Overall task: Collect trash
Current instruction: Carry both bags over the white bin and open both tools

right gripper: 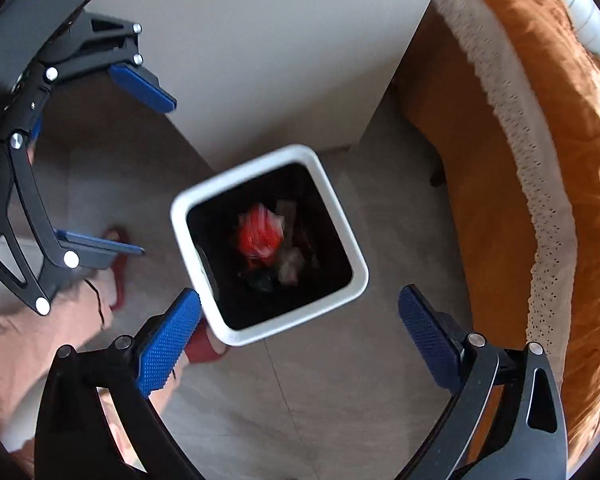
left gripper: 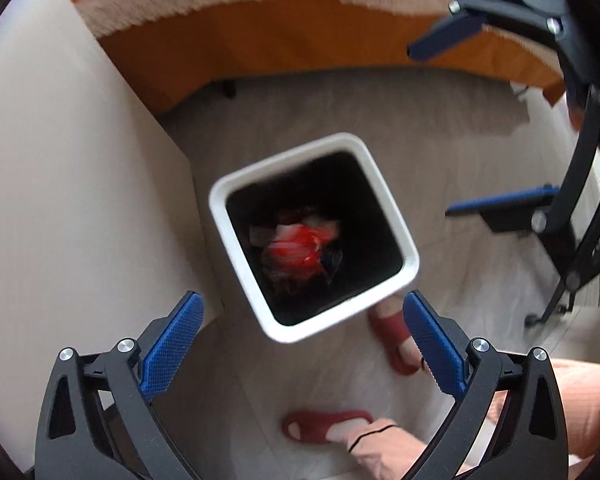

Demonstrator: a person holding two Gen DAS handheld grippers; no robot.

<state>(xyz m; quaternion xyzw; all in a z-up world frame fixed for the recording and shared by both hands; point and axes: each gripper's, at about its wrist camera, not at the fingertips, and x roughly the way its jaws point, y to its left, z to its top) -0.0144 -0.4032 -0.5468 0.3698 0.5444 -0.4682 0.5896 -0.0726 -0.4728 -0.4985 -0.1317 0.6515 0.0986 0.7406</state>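
A white square trash bin (left gripper: 384, 200) with a black inside stands on the floor; it also shows in the right wrist view (right gripper: 340, 216). Red and white crumpled trash (left gripper: 300, 250) lies at its bottom, blurred, and shows in the right wrist view too (right gripper: 260, 236). My left gripper (left gripper: 302, 344) hangs open and empty above the bin's near rim. My right gripper (right gripper: 300, 344) is open and empty above the bin as well. Each gripper shows in the other's view: the right one (left gripper: 432, 128) and the left one (right gripper: 156, 176), both open.
An orange bedspread with a white lace edge (right gripper: 540, 200) hangs on the bed beside the bin. A white cabinet side (left gripper: 80, 200) stands on the other side. The person's feet in red slippers (left gripper: 328, 426) stand on the grey floor by the bin.
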